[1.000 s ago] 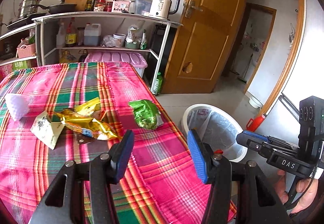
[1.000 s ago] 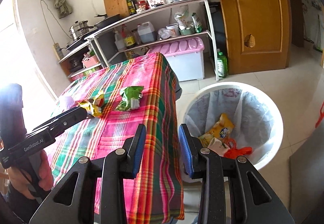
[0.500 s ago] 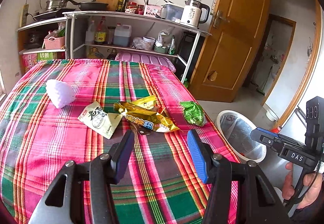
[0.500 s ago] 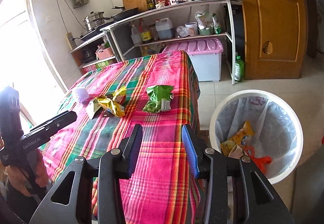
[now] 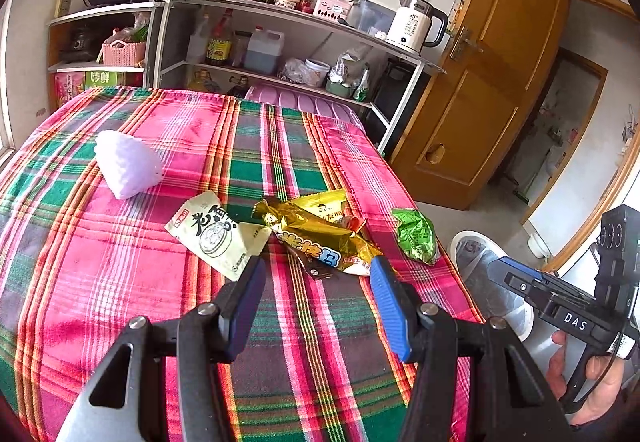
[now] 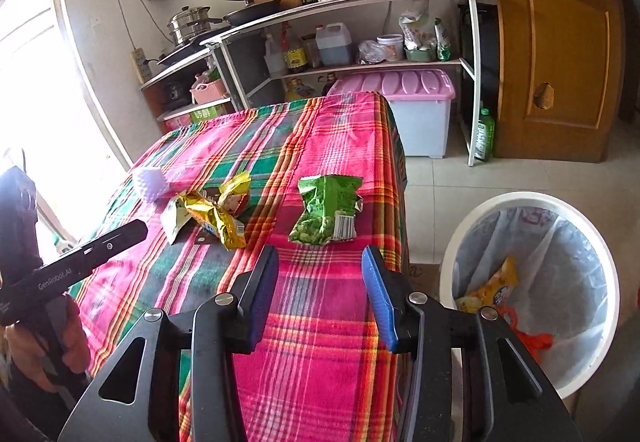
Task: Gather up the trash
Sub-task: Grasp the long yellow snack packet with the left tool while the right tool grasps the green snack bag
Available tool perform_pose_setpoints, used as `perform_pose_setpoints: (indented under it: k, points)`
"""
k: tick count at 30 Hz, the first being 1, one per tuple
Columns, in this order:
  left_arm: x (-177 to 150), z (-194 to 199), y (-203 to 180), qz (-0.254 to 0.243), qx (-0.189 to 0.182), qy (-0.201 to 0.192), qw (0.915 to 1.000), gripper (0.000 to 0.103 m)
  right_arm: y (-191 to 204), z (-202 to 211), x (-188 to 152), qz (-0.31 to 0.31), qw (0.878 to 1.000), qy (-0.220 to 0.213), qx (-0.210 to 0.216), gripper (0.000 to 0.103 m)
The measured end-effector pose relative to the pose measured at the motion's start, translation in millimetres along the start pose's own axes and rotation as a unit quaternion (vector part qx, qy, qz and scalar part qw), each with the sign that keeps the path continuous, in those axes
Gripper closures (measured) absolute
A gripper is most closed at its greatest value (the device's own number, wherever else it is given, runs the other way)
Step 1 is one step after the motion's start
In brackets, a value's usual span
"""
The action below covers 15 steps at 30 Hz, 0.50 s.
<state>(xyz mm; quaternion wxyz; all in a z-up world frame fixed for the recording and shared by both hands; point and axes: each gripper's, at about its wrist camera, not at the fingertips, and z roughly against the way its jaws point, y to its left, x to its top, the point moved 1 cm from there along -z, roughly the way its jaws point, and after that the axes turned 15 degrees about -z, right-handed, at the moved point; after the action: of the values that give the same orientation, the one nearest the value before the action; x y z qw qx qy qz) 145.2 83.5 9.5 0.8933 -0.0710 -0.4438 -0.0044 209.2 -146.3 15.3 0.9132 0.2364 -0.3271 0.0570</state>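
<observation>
On the plaid tablecloth [image 5: 120,266] lie a gold snack wrapper [image 5: 320,234], a pale green packet [image 5: 218,232], a green snack bag [image 5: 416,236] and a white foam piece [image 5: 128,164]. My left gripper [image 5: 316,274] is open and empty, just short of the gold wrapper. My right gripper [image 6: 318,266] is open and empty, just short of the green bag [image 6: 328,216]. The gold wrapper [image 6: 216,212] lies to its left. A white lined bin [image 6: 532,282] with trash inside stands on the floor right of the table.
A metal shelf rack [image 6: 360,38] with bottles, kettle and pans stands behind the table. A pink-lidded storage box [image 6: 404,114] sits under it. A wooden door [image 6: 560,42] is at the right. The table's right edge drops off beside the bin.
Both grippers have moved from the bin side toward the table and the wrappers. The right gripper's jaws have opened wider. Nothing was picked up.
</observation>
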Motion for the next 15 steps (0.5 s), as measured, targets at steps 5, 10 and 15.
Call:
perform_pose_setpoints:
  k: [5, 10, 15]
  points:
    - [7.1, -19.3, 3.0, 0.008, 0.007, 0.014, 0.9999, 0.046, 3.3, -22.0, 7.4, 0.006, 1.0, 0.011, -0.005, 0.058]
    - [12.2, -41.0, 12.4, 0.037, 0.009, 0.035, 0.9987, 0.046, 3.0, -42.4, 13.0, 0.012, 1.0, 0.023, -0.011, 0.058]
    - [16.9, -54.9, 16.6, 0.053, 0.007, 0.043, 0.9976, 0.046, 1.0, -56.5, 22.2, 0.012, 0.999, 0.03, -0.014, 0.056]
